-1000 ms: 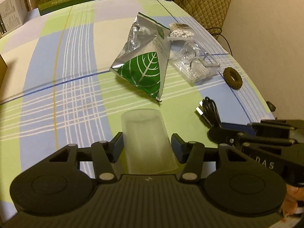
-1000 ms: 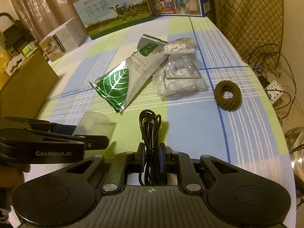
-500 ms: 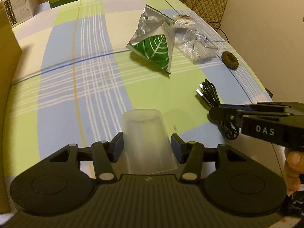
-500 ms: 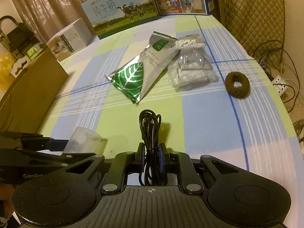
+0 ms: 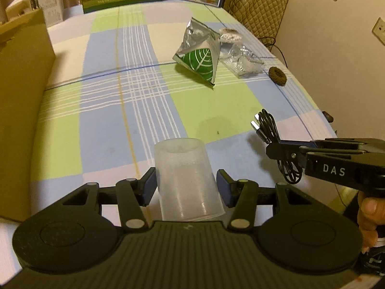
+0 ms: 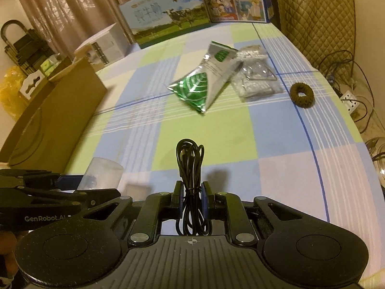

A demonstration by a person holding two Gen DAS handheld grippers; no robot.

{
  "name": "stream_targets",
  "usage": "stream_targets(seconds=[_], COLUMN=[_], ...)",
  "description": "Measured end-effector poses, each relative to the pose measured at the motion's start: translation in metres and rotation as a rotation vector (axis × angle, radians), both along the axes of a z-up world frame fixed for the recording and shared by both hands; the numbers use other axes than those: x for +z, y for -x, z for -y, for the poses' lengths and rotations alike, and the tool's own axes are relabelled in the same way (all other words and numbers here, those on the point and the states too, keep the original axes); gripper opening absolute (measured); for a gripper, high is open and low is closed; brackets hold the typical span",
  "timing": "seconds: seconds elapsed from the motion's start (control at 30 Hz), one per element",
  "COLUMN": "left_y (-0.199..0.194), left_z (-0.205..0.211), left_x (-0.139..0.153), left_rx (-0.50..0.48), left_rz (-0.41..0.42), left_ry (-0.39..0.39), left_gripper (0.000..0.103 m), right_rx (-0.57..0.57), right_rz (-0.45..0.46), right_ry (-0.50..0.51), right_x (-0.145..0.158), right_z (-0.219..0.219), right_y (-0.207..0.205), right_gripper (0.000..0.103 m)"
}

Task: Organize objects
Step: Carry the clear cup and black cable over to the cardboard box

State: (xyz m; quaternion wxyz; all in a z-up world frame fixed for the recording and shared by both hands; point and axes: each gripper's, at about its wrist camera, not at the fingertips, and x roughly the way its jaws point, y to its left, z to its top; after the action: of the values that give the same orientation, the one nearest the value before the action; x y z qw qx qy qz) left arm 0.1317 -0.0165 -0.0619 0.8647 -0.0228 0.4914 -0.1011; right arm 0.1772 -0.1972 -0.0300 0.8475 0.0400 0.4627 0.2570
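Since a second ago both claws have drawn back toward the near edge of the table (image 6: pixel 276 168), so the snack bag and the other loose things sit farther up the frame and the cardboard box (image 5: pixel 21 101) has come in at the left. The left claw (image 5: pixel 186 185) holds a frosted, translucent plastic cup (image 5: pixel 187 180) lying on its side at the bottom centre, its blue pads pressed to the cup's walls. The right claw (image 6: pixel 191 196) is narrowed onto a coiled black cable (image 6: pixel 190 168), bundled with a thin tie, at the bottom centre of its view; its side reads "DAS", the left one's "GenRobot.AI". In the upper middle lies a crinkled silver foil bag (image 6: pixel 204 82) printed with a green leaf, touching clear plastic packets (image 6: pixel 255 79). Right of them is a fuzzy brown ring-shaped hair tie (image 6: pixel 301 95). The tablecloth is checked in green, blue and white. At the top stands a milk carton (image 6: pixel 163 16) picturing cows.
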Motion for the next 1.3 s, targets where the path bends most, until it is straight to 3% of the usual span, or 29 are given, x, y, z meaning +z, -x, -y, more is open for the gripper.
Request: stream_targets(seconds=[0.53,1.3], left_y=[0.059,0.092], left_z=[-0.036,-0.051], left_x=[0.056,0.085], left_rx=[0.051,0.037], left_rz=[0.107,0.165], left_ry=[0.038,0.042], left_gripper=[0.048,0.048], right_rx=[0.096,0.125], right_rz=[0.112,0.144], right_ry=[0.037,0.065], right_x=[0.060,0.077], right_z=[-0.038,-0.056], right_y=[0.054,0.077], right_gripper=[0.011,0.011])
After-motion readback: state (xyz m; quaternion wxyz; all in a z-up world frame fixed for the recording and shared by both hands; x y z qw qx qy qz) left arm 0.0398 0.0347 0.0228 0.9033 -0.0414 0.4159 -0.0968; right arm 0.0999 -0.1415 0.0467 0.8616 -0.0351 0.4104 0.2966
